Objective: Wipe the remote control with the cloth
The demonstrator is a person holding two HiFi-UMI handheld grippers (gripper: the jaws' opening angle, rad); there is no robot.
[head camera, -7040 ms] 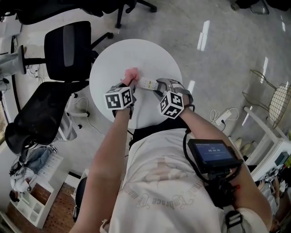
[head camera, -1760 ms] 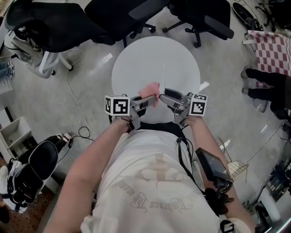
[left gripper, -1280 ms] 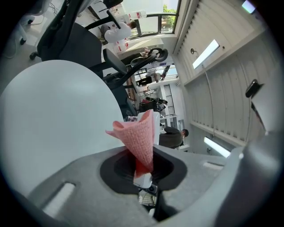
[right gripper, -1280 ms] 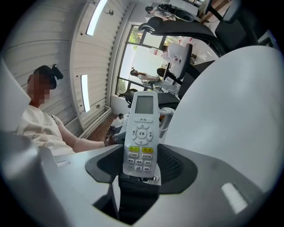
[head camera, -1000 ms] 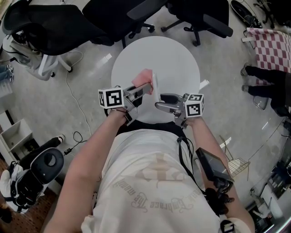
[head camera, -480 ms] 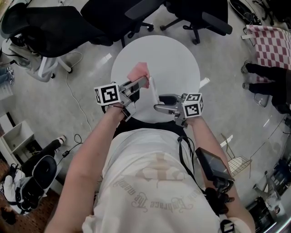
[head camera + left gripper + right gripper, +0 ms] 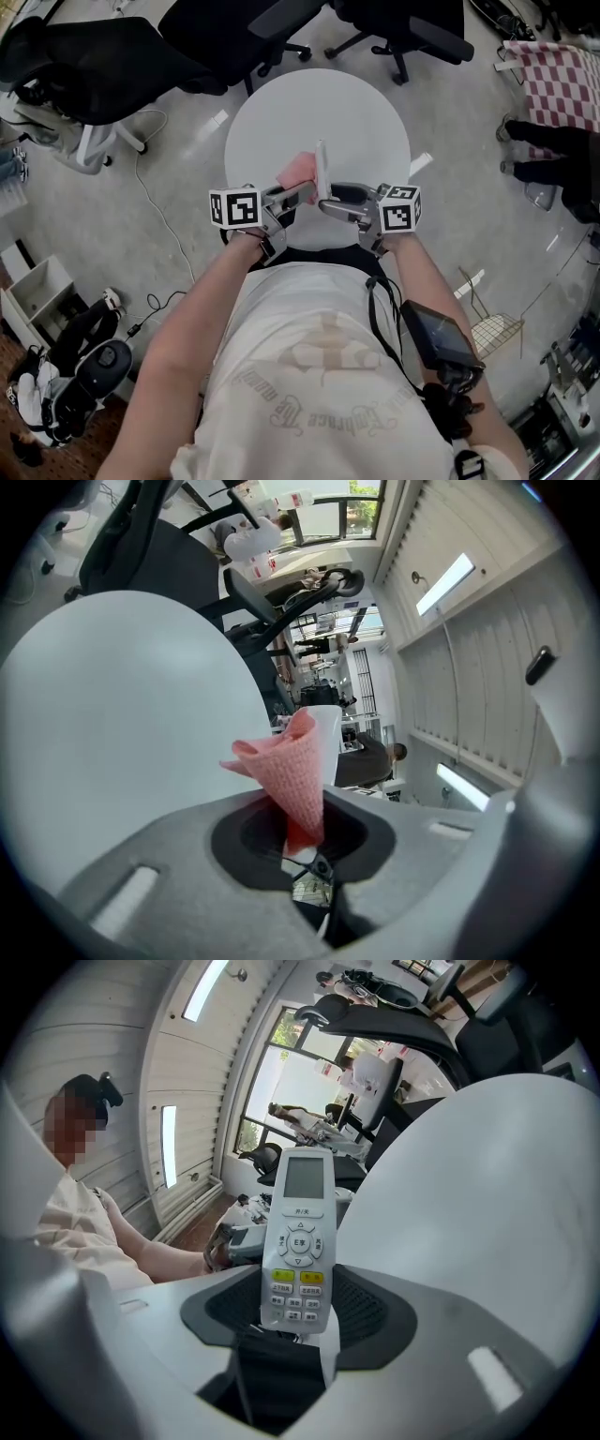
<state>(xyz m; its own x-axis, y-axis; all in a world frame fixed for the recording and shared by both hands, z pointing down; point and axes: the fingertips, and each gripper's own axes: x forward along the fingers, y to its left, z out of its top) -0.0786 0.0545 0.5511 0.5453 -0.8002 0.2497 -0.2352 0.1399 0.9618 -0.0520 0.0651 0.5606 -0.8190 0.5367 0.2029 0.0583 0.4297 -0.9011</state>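
A white remote control point(image 7: 322, 169) stands on edge over the near part of the round white table point(image 7: 356, 103). My right gripper point(image 7: 328, 200) is shut on its lower end. In the right gripper view the remote point(image 7: 298, 1241) rises between the jaws, buttons and screen facing the camera. My left gripper point(image 7: 305, 190) is shut on a bunched pink cloth point(image 7: 297, 170), which lies against the remote's left side. In the left gripper view the cloth point(image 7: 292, 766) sticks up from the jaws, with the white remote point(image 7: 325, 726) right behind it.
Black office chairs point(image 7: 94, 66) ring the far side of the table. A red checked fabric point(image 7: 558, 80) and a person's dark legs point(image 7: 553, 159) are at the right. A cable point(image 7: 155, 225) runs over the floor at the left.
The left gripper with the pink cloth has come back from the far left toward the remote, and the cloth now lies against it. The right gripper with the remote has hardly moved.
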